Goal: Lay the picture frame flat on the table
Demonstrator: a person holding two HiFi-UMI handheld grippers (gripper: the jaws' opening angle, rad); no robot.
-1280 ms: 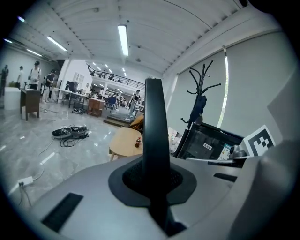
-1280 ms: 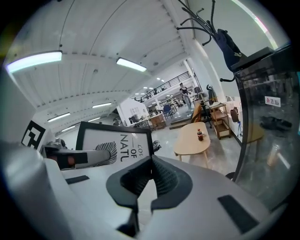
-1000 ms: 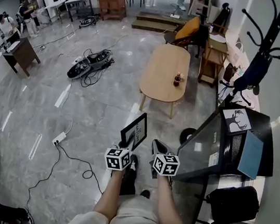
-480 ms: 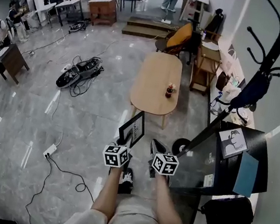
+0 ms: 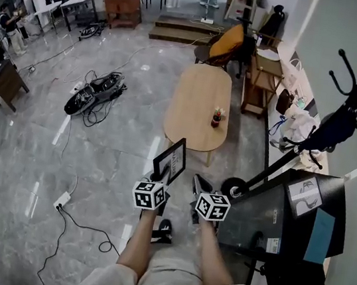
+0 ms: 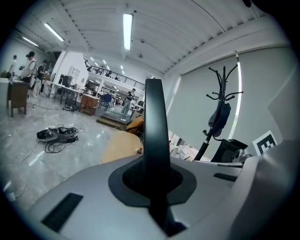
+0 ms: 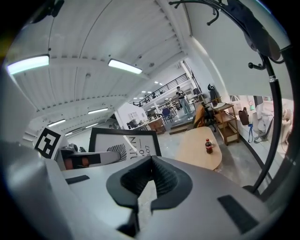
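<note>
A black picture frame [image 5: 171,161] with a white print stands upright in the air over the floor. My left gripper [image 5: 162,181] is shut on its lower edge. In the left gripper view the frame [image 6: 155,126] shows edge-on, rising from between the jaws. My right gripper [image 5: 197,183] hangs just to the right of the frame, shut with nothing in it. From the right gripper view [image 7: 149,161] the frame's face [image 7: 124,143] shows to the left. The oval wooden table [image 5: 197,108] lies ahead, beyond both grippers.
A cola bottle [image 5: 217,117] stands on the table's near right part. A black cabinet [image 5: 267,219] and a coat rack [image 5: 342,124] stand close on the right. Cables [image 5: 96,88] and a power strip [image 5: 61,204] lie on the floor at left. Behind the table are a wooden shelf [image 5: 262,78] and a chair [image 5: 231,43].
The view has moved forward: the wooden table is nearer and the black cabinet has slid lower right. Both grippers keep their pose, the frame still held upright.
</note>
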